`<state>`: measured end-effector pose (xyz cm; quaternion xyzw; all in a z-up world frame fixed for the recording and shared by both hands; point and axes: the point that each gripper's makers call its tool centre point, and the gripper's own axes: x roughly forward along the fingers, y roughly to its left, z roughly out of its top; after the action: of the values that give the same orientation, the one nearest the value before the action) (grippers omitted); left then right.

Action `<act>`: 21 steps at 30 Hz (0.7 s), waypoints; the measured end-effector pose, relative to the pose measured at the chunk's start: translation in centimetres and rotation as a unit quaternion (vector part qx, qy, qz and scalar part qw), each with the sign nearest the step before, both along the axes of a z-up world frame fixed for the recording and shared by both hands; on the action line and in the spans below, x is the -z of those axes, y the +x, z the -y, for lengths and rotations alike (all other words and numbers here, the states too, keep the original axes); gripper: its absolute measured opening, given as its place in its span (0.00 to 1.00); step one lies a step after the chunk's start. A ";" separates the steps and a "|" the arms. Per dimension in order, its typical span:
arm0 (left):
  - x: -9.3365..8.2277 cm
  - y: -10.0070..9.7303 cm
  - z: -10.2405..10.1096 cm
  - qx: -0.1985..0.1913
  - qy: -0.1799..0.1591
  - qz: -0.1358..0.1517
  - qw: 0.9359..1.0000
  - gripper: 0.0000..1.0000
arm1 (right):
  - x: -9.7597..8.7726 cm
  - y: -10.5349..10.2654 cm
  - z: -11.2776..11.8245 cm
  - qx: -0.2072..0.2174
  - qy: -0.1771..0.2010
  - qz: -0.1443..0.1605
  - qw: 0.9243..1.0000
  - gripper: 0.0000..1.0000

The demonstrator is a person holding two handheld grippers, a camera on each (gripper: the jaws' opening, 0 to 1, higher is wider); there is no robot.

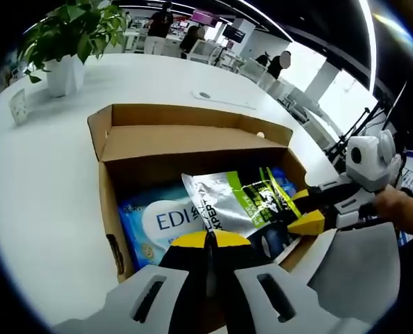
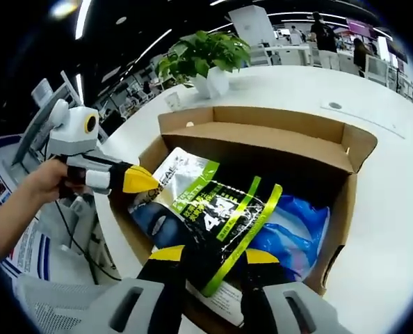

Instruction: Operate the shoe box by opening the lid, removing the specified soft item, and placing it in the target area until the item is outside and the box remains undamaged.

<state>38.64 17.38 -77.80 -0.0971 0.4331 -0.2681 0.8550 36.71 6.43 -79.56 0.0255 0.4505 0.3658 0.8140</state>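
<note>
Lying inside the open shoe box [image 2: 262, 132], the silver-and-green pouch [image 2: 217, 209] runs lengthwise away from the right gripper [image 2: 213, 257], whose jaws clamp its near end. Left gripper [image 1: 208, 242] sits closed with nothing held, just short of the pouch, above the blue pack [image 1: 158, 223].

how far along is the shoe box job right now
Done: the brown cardboard shoe box stands open, flaps up. In hand: the right gripper is clamped on the silver, black and green foil pouch, still inside; the left gripper looks shut beside it. Left: lifting the pouch out and placing it.
</note>
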 end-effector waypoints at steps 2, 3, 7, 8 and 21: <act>-0.1 -0.1 0.0 -0.002 -0.001 0.001 1.000 0.00 | -0.2 0.1 0.0 0.002 0.003 0.004 1.000 0.22; -0.2 -0.1 0.0 -0.002 0.000 0.001 1.000 0.00 | -0.3 0.1 0.1 0.004 0.005 0.005 1.000 0.18; -0.3 -0.2 0.0 -0.002 -0.001 0.003 1.000 0.00 | -0.6 0.2 0.2 0.008 0.007 0.011 1.000 0.08; -0.3 -0.2 0.0 -0.002 -0.001 0.003 1.000 0.00 | -0.6 0.2 0.2 0.008 0.005 0.013 1.000 0.07; -1.8 0.0 0.3 -0.002 -0.002 0.015 1.000 0.00 | -2.2 0.7 0.8 0.025 0.025 0.021 0.999 0.00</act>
<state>38.66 17.10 -76.04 -0.0953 0.4198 -0.2685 0.8617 37.43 5.61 -77.35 0.0490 0.4232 0.3567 0.8314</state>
